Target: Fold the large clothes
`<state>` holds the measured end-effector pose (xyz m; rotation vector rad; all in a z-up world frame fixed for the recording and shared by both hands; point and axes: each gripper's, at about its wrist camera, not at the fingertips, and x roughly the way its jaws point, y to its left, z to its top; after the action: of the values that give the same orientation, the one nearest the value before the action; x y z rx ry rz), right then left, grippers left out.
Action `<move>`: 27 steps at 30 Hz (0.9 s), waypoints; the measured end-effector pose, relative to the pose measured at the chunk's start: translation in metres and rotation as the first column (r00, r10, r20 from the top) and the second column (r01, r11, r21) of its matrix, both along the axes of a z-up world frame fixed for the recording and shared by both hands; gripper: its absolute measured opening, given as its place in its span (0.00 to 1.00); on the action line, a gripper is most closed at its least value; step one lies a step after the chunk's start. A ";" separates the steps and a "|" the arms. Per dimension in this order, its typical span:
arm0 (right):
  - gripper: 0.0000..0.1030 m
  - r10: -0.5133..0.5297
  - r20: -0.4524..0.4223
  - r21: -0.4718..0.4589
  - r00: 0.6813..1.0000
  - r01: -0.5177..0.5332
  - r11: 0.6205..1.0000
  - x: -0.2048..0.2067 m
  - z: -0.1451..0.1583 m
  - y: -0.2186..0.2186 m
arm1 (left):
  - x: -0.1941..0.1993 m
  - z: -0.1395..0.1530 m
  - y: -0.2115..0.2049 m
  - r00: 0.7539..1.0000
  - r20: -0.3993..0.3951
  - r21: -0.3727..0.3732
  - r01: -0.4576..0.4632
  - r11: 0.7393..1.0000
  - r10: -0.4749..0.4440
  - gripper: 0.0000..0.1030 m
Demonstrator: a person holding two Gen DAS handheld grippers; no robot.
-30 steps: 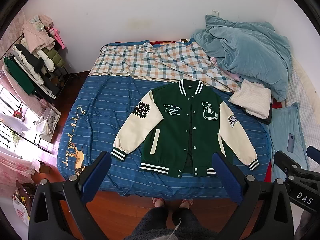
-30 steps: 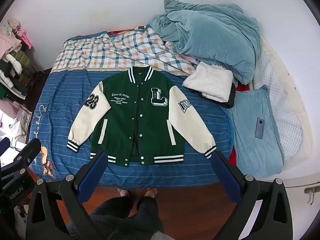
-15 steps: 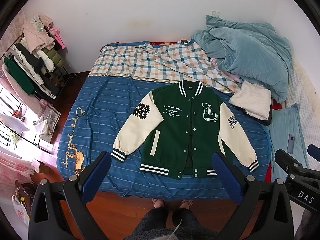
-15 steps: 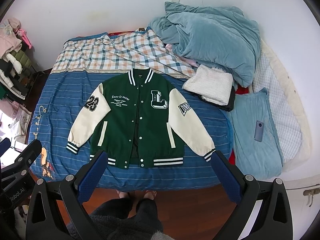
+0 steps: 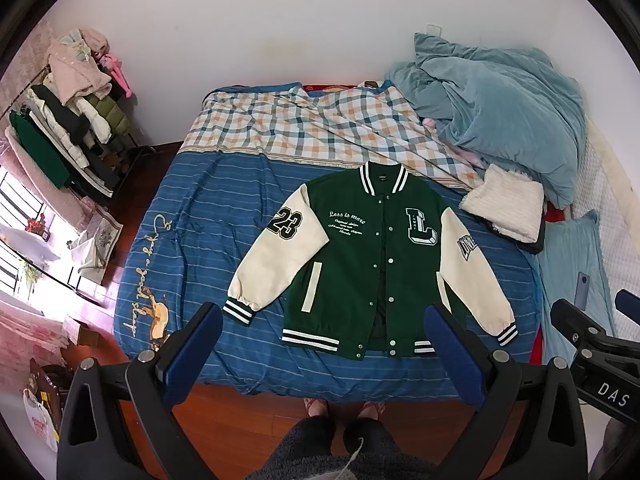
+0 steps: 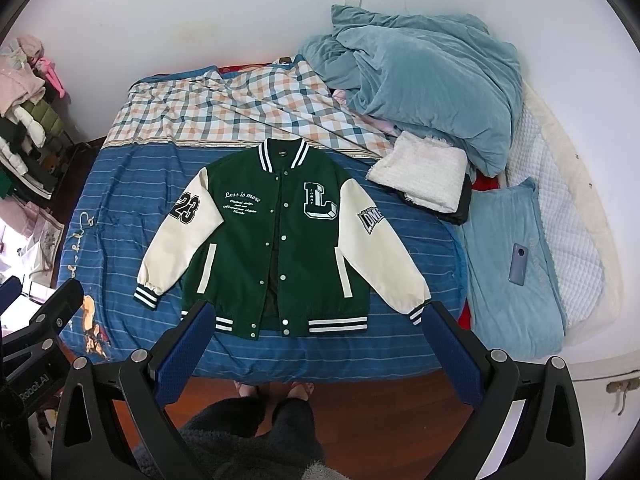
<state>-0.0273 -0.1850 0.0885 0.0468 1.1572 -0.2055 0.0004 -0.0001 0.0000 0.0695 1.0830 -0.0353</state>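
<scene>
A green varsity jacket (image 5: 368,256) (image 6: 276,240) with cream sleeves lies flat and face up on the blue striped bed cover (image 5: 188,248) (image 6: 112,208), sleeves angled outward, hem toward the near bed edge. My left gripper (image 5: 322,322) hangs high above the near edge of the bed, open, with nothing between its blue pads (image 5: 192,352). My right gripper (image 6: 316,318) is held at a similar height, also open and empty, its pads (image 6: 452,352) framing the jacket's hem. The right gripper's body (image 5: 592,344) shows at the right edge of the left wrist view.
A crumpled teal duvet (image 5: 504,120) (image 6: 420,92) and a folded white knit (image 5: 504,204) (image 6: 420,184) lie at the bed's far right. A phone (image 6: 519,264) rests on a pale blue pillow. A clothes rack (image 5: 60,128) stands left. A person's feet (image 5: 344,404) are on the wooden floor.
Both grippers have shifted slightly, so the jacket sits a little lower in each view. Neither gripper has changed its opening; the jacket has not moved.
</scene>
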 end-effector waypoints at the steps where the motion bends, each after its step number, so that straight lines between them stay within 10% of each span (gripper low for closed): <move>1: 1.00 0.001 0.001 -0.001 1.000 -0.001 1.000 0.002 0.001 0.000 | 0.000 0.000 0.000 1.000 0.000 0.000 0.000 1.000 0.000 1.00; 27: 1.00 0.001 0.009 -0.001 1.000 -0.001 1.000 -0.002 0.001 0.002 | 0.003 0.002 0.008 1.000 0.009 0.000 0.000 1.000 0.000 1.00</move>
<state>-0.0295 -0.1832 0.0897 0.0465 1.1479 -0.2051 0.0034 0.0076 0.0022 0.0690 1.0735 -0.0347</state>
